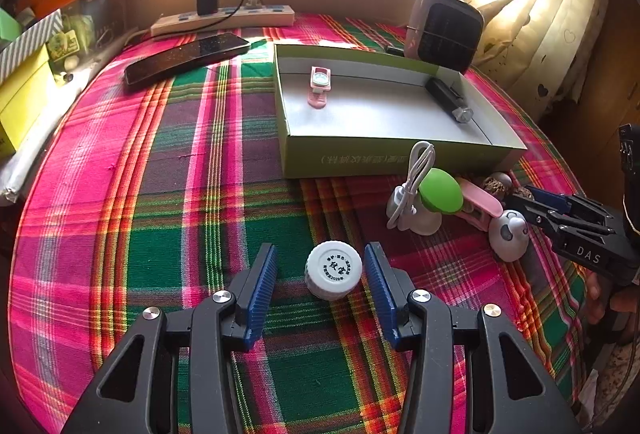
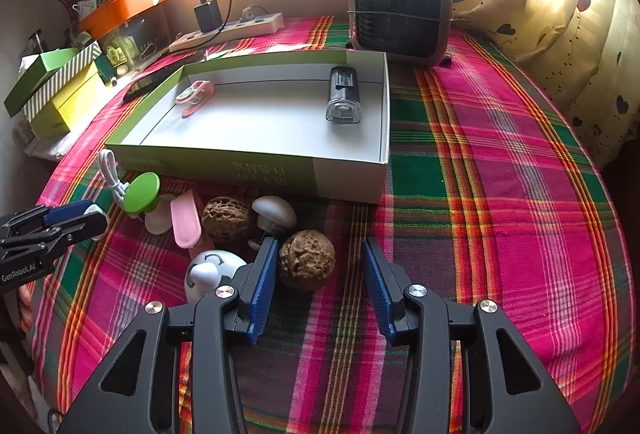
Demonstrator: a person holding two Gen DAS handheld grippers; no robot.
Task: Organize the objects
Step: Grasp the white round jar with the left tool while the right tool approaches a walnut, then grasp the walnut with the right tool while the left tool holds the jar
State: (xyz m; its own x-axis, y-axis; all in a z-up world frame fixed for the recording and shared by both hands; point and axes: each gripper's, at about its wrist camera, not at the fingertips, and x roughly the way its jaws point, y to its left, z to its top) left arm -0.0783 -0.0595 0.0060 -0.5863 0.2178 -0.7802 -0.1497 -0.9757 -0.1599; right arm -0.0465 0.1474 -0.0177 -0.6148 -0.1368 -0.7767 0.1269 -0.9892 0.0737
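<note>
My left gripper [image 1: 320, 254] is open, its blue pads on either side of a small white bottle [image 1: 333, 270] standing on the plaid cloth, not touching it. My right gripper [image 2: 318, 250] is open around a walnut [image 2: 307, 264], which lies close to its left pad. A shallow green-and-white box [image 2: 348, 176] holds a pink clip [image 2: 195, 96] and a black flashlight [image 2: 344, 96]. In front of the box lie a second walnut [image 2: 225, 220], a white mushroom [image 2: 275, 214], a green disc [image 2: 141, 192], a pink piece [image 2: 185, 220], a white cable [image 2: 110, 172] and a white panda figure [image 2: 212, 270].
A small heater [image 2: 400, 6] stands behind the box. A power strip [image 1: 224, 20] with a black charger and a dark phone [image 1: 186, 56] lie at the back left. Yellow and green boxes [image 2: 60, 90] sit at the left edge. Curtains [image 2: 560, 14] hang at the right.
</note>
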